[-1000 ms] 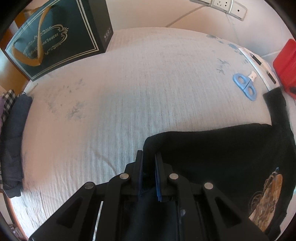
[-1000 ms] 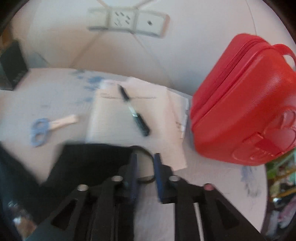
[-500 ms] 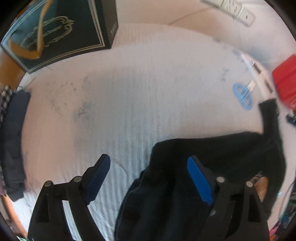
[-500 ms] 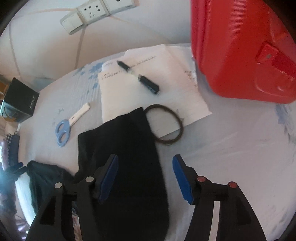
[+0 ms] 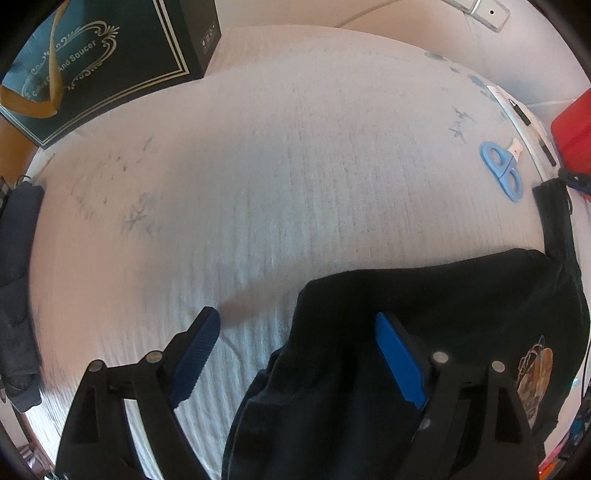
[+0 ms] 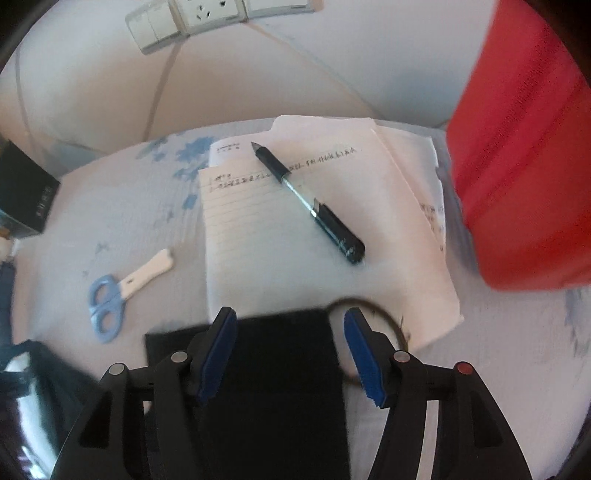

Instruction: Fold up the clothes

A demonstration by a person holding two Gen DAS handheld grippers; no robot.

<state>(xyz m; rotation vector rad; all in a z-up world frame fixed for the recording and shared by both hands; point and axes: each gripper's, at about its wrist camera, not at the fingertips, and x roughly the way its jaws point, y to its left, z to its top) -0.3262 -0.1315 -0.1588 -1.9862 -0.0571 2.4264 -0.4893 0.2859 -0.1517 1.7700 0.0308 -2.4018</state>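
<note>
Black garment lies flat on the worktop, which carries a pale ribbed cloth, directly under both sets of tongs. Left tongs: blue pads spread wide, nothing pinched; the rounded edge of the garment lies beneath the gap, closer to the right pad, with bare cloth under the left pad. A printed motif shows on the garment to the right of these tongs.

Right tongs: pads spread apart, not pressing on anything; a narrow black strip of the garment runs between them, its straight end just ahead of the pad tips. A dark elastic loop lies just beside the right pad, partly on a sheet of paper.

Ahead of the right tongs: lined paper sheets with handwriting, and a black pen lying diagonally on top. To the left of these tongs: blue-handled scissors, blades capped in white. To the right and ahead: a red hard-shell case, closed, contents not visible.

Far ahead and left of the left tongs: a dark gift box with gold ornament and a gold ribbon, closed, contents not visible. At the left edge of the worktop: a folded dark garment. Wall sockets sit on the wall beyond the worktop.
</note>
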